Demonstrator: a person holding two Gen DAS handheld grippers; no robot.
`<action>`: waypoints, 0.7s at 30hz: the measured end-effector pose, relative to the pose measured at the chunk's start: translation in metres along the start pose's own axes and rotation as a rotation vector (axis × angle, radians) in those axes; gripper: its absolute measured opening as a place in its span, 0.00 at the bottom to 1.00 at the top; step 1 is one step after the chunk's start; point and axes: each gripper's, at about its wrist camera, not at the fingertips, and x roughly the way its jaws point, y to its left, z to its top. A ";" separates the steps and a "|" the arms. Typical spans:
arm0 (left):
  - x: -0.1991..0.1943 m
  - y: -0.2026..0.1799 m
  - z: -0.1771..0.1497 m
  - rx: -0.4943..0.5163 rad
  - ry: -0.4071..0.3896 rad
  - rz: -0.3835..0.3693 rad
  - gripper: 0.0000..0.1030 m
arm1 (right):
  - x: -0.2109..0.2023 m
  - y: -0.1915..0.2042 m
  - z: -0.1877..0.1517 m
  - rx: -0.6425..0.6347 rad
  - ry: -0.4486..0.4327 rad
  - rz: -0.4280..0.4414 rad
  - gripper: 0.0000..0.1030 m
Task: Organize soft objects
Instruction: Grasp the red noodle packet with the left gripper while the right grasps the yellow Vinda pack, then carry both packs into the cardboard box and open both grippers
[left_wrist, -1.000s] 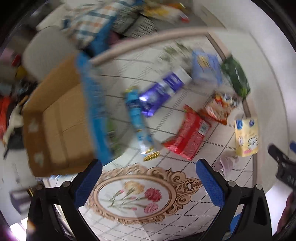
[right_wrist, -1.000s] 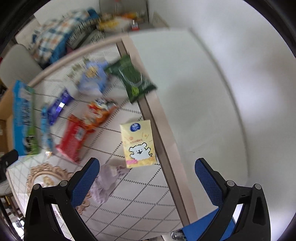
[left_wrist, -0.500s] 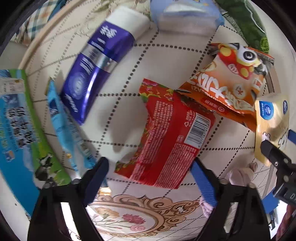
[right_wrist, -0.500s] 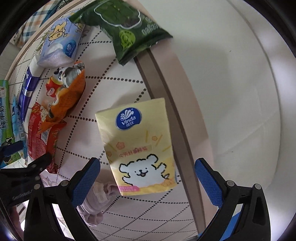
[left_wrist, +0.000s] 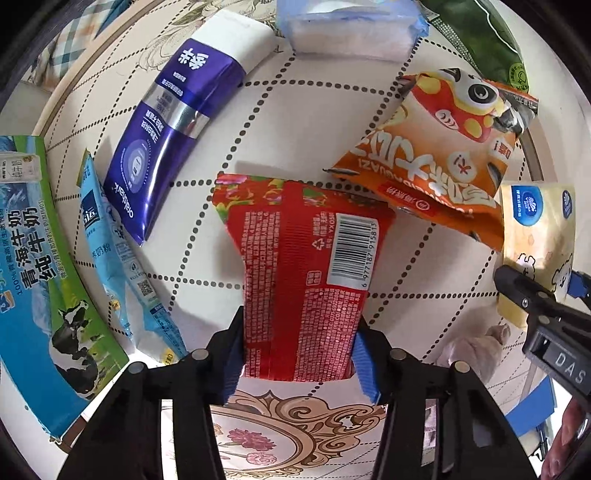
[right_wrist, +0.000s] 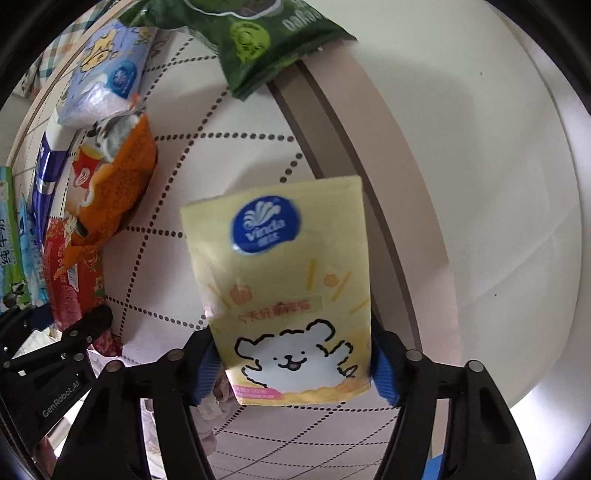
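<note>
Gripping the near end of the red snack packet (left_wrist: 303, 273), your left tool (left_wrist: 297, 350) had its blue pads pressed against both sides of it, narrowed onto the packet. The packet lay barcode-up on the worktop (left_wrist: 406, 273) and ran from the tool toward 12 o'clock. At 2 o'clock from it sat the orange snack bag (left_wrist: 436, 155), its lower edge overlapping the packet's far corner. At 10 o'clock lay the purple pouch (left_wrist: 170, 140), with the light blue sachet (left_wrist: 118, 258) and the green and blue milk carton (left_wrist: 40, 280) farther toward 9 o'clock.

Your right tool (right_wrist: 295, 365) clasped the yellow tissue pack (right_wrist: 284, 288) by its near end, a pad on each side, the pack reaching toward 12 o'clock. Beyond it at 12 o'clock lay the green bag (right_wrist: 266, 40); the pale blue tissue pack (right_wrist: 107, 77) was at 11 o'clock.
</note>
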 end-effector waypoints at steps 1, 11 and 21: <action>-0.001 0.001 -0.001 -0.004 -0.004 0.000 0.45 | 0.003 0.001 -0.001 0.002 0.000 0.010 0.66; -0.037 0.008 -0.044 -0.069 -0.050 -0.066 0.44 | -0.003 -0.002 -0.030 -0.020 -0.051 0.070 0.65; -0.144 0.070 -0.121 -0.236 -0.257 -0.196 0.43 | -0.073 0.051 -0.083 -0.185 -0.153 0.184 0.64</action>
